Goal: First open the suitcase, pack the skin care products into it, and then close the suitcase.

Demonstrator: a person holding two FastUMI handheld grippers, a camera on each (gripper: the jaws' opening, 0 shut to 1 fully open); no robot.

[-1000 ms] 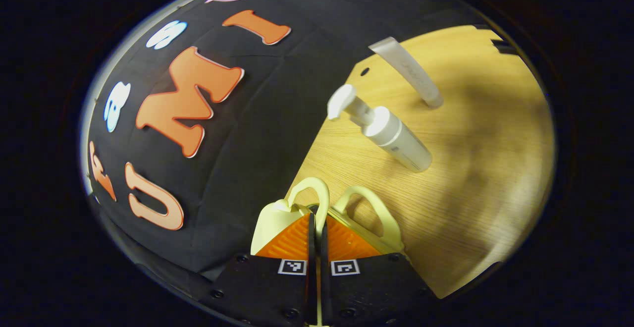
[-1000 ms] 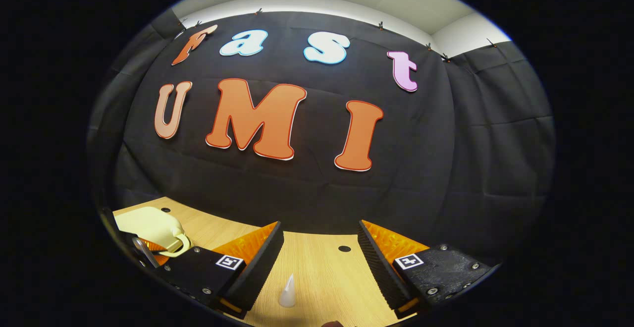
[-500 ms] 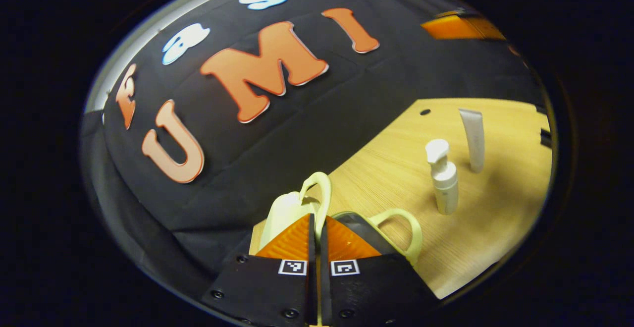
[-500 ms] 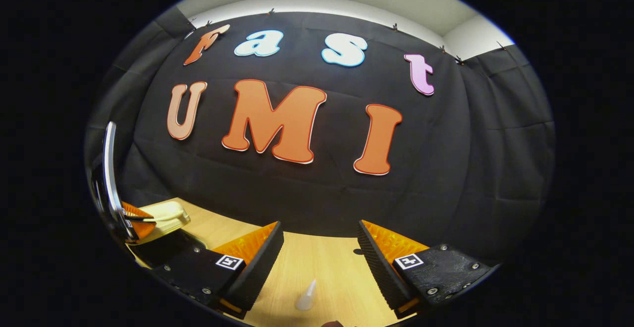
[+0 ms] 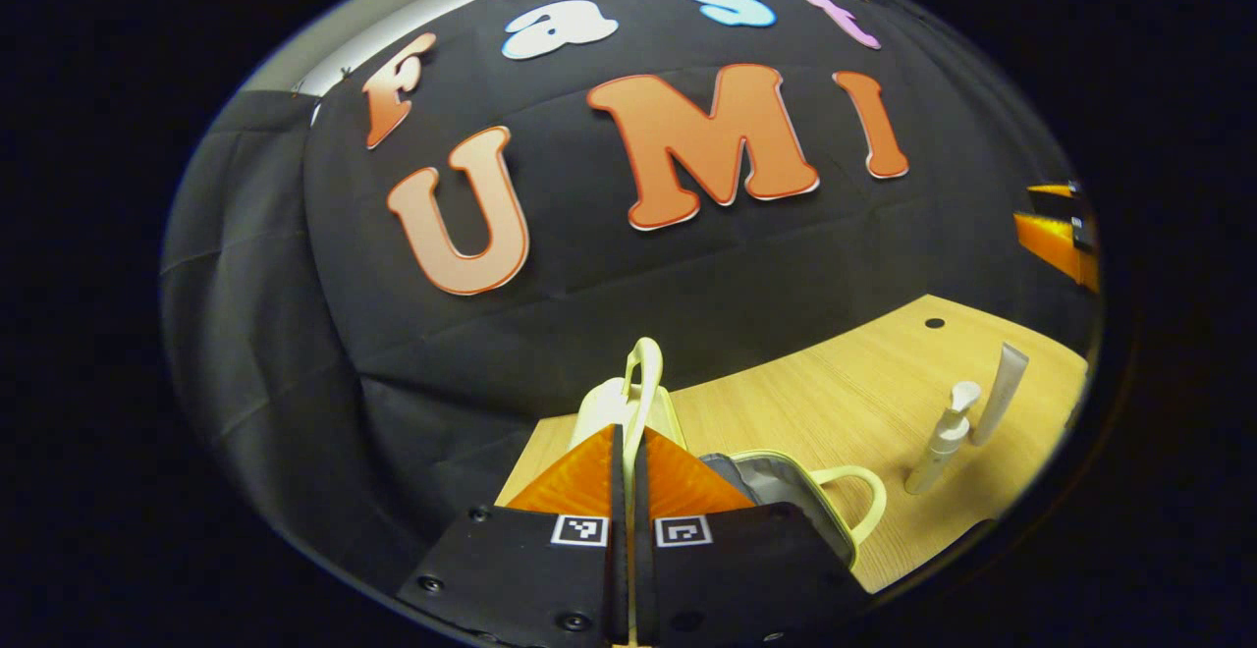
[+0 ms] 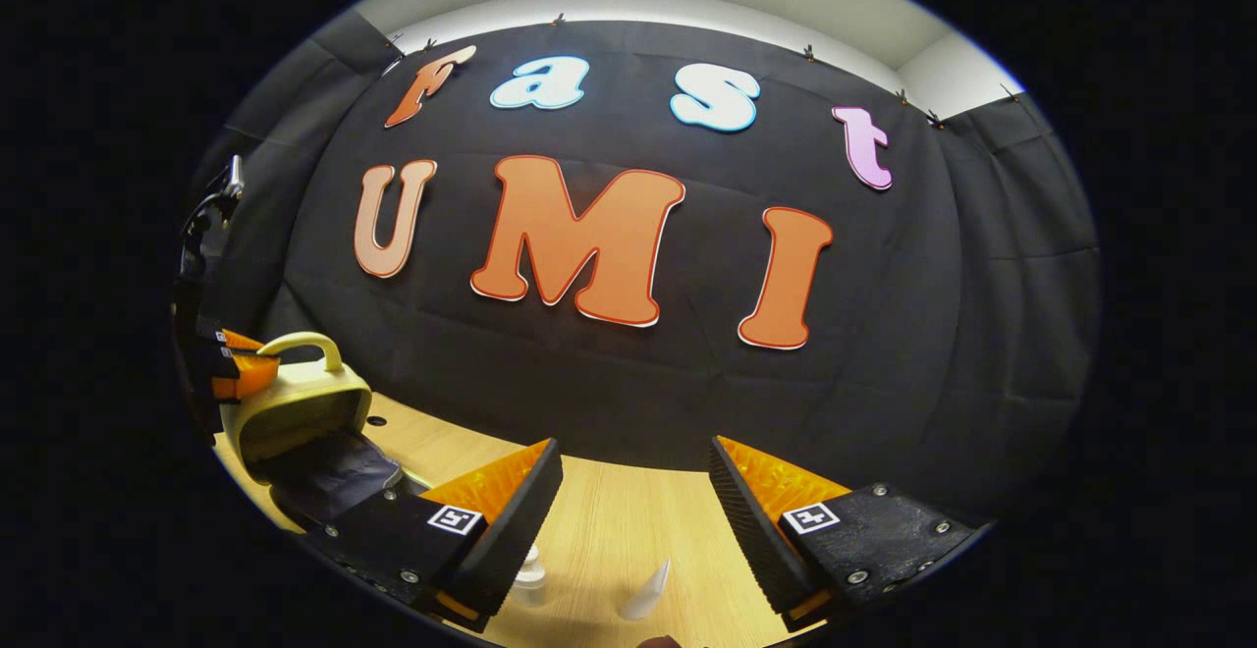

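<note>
Since a second ago, lid of the pale yellow suitcase (image 5: 628, 403) swung up from nearly flat to upright, pinched by its handle (image 5: 643, 373) between the closed fingers of the left gripper (image 5: 627, 466); grey lining (image 5: 776, 491) of the lower half now exposed, with a second handle (image 5: 864, 501) at its rim. Seen from the right gripper view: same case (image 6: 295, 412) at far left, lid raised, dark interior below. Right gripper (image 6: 633, 491) held level over the wooden table (image 5: 815, 412), jaws wide apart, gripping nothing. Standing near the table's right edge, well apart from the case: white pump bottle (image 5: 943, 437) and, just beside it, a white tube (image 5: 997, 393). Bare tabletop between case and bottles.
</note>
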